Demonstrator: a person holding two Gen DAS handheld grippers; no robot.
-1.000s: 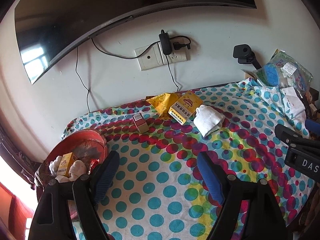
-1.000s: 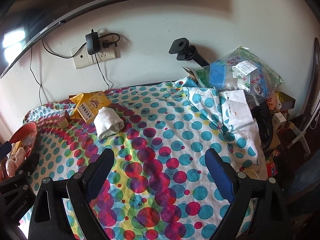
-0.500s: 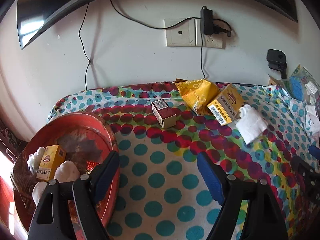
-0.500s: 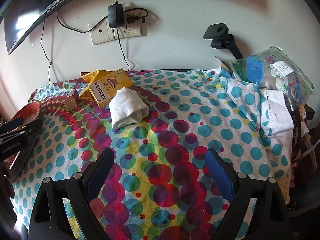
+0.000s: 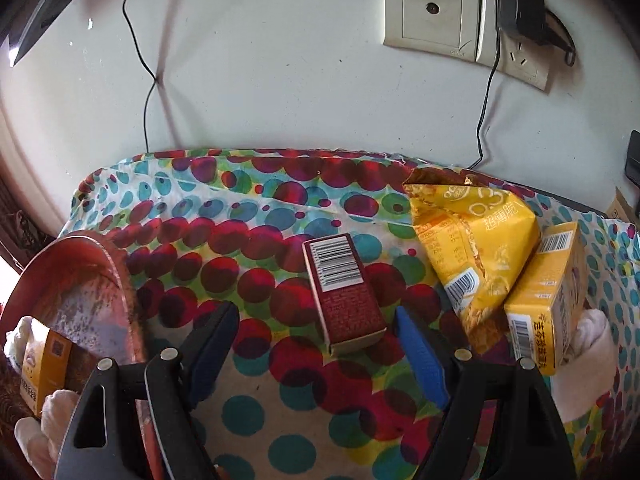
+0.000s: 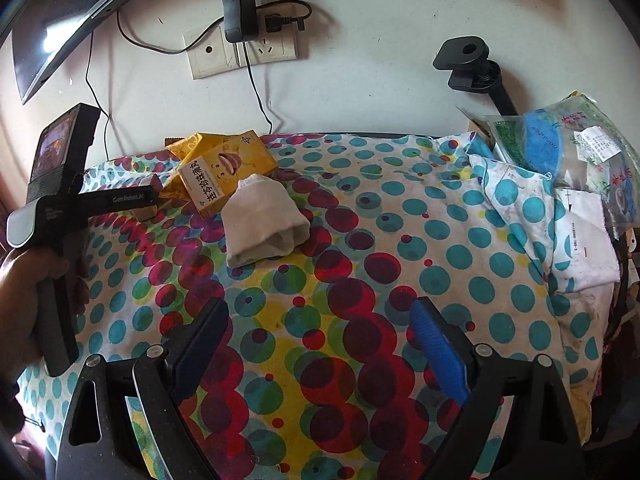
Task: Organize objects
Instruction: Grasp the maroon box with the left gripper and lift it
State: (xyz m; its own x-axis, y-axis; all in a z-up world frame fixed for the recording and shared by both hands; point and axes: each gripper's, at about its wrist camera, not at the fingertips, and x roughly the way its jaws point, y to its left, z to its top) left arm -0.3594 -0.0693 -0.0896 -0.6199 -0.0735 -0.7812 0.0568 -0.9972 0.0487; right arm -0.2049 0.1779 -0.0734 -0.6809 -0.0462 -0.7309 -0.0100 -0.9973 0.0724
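Observation:
A small dark red box [image 5: 342, 294] with a barcode lies on the dotted cloth. My left gripper [image 5: 316, 332] is open, its blue pads on either side of the box's near end, apart from it. A yellow snack bag [image 5: 474, 240] and a yellow carton [image 5: 546, 300] lie to its right. In the right wrist view the yellow carton [image 6: 224, 166] and a folded white cloth [image 6: 262, 218] lie ahead. My right gripper [image 6: 320, 332] is open and empty over the cloth-covered table.
A red basin [image 5: 84, 280] at the left holds a small yellow box [image 5: 42, 364] and white items. The wall with sockets [image 5: 460, 28] and cables is close behind. A plastic bag pile [image 6: 560, 148] sits at the right. The left gripper body [image 6: 60, 208] shows at the right view's left.
My left gripper has moved forward and down to the dark red box, which now lies between its pads. My right gripper has moved a little nearer the white cloth.

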